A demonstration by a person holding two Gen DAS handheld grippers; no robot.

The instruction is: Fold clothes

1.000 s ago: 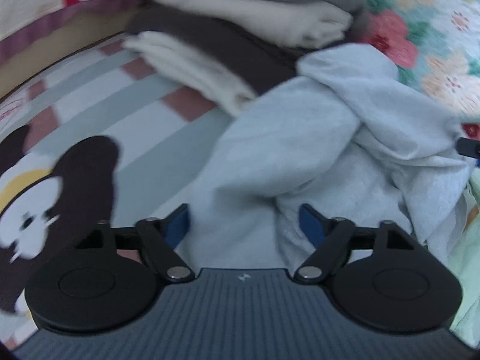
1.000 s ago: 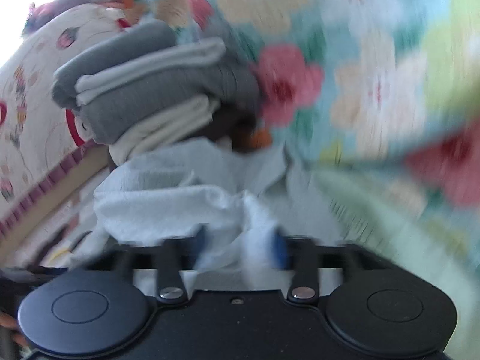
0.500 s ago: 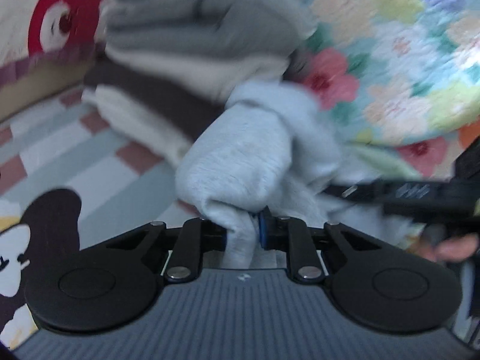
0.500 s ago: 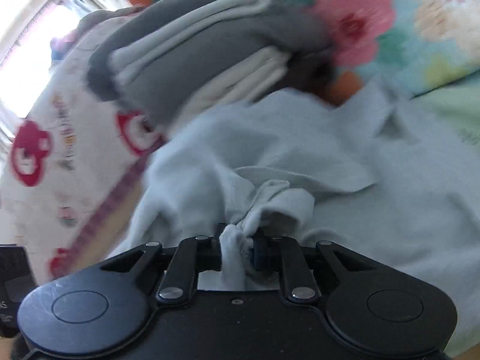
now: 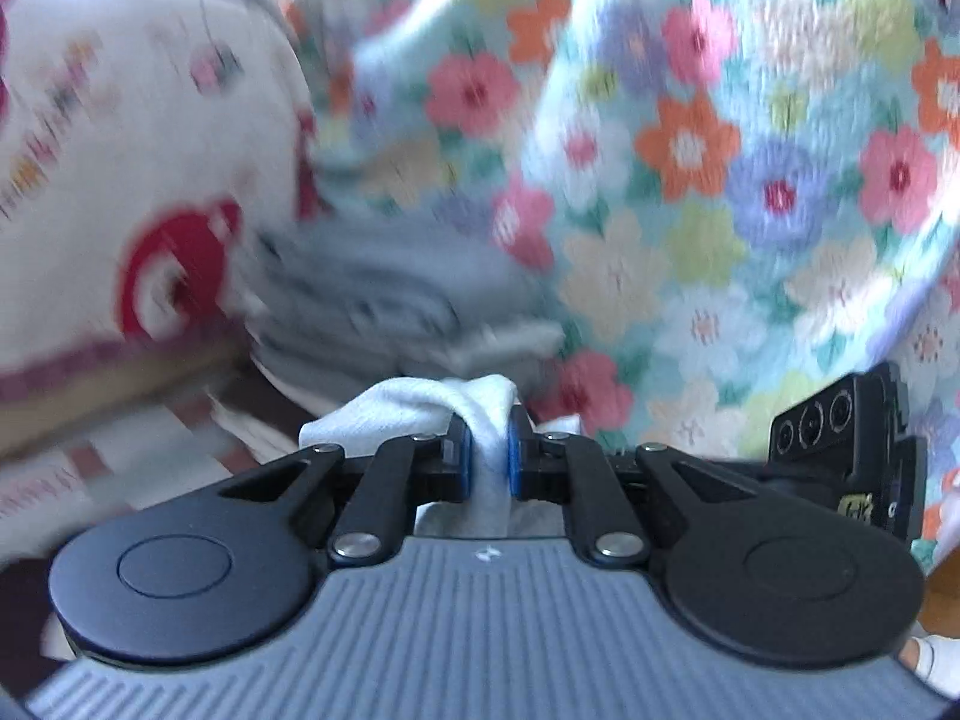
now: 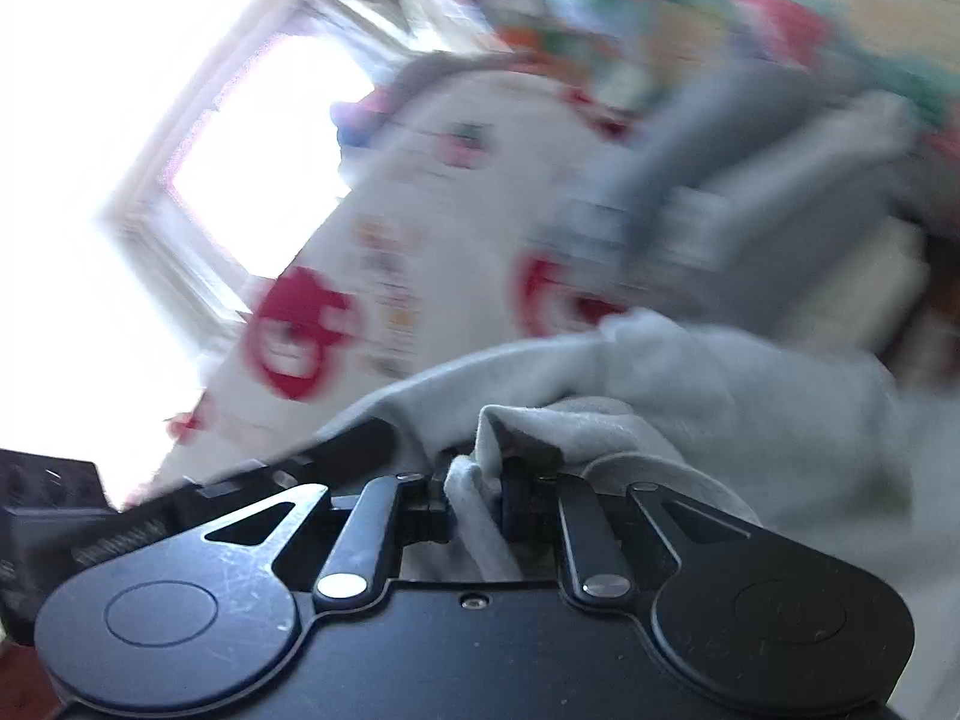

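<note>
My left gripper (image 5: 487, 459) is shut on a bunched fold of a light grey-blue garment (image 5: 420, 399), which hangs down behind its jaws. My right gripper (image 6: 474, 495) is shut on another part of the same garment (image 6: 708, 378), which drapes off to the right. Both hold it lifted above the bed. A stack of folded grey and cream clothes (image 5: 372, 300) lies beyond the left gripper; it also shows blurred in the right wrist view (image 6: 768, 222). The right gripper's body (image 5: 840, 438) shows at the right of the left wrist view.
A floral blanket (image 5: 690, 150) fills the back and right. A white pillow with red cartoon prints (image 5: 138, 180) stands at the left, also in the right wrist view (image 6: 420, 276). A bright window (image 6: 252, 156) is behind it.
Both grippers closed on the garment and have lifted it upward. The views have tilted up from the bed surface toward the blanket, pillow and window.
</note>
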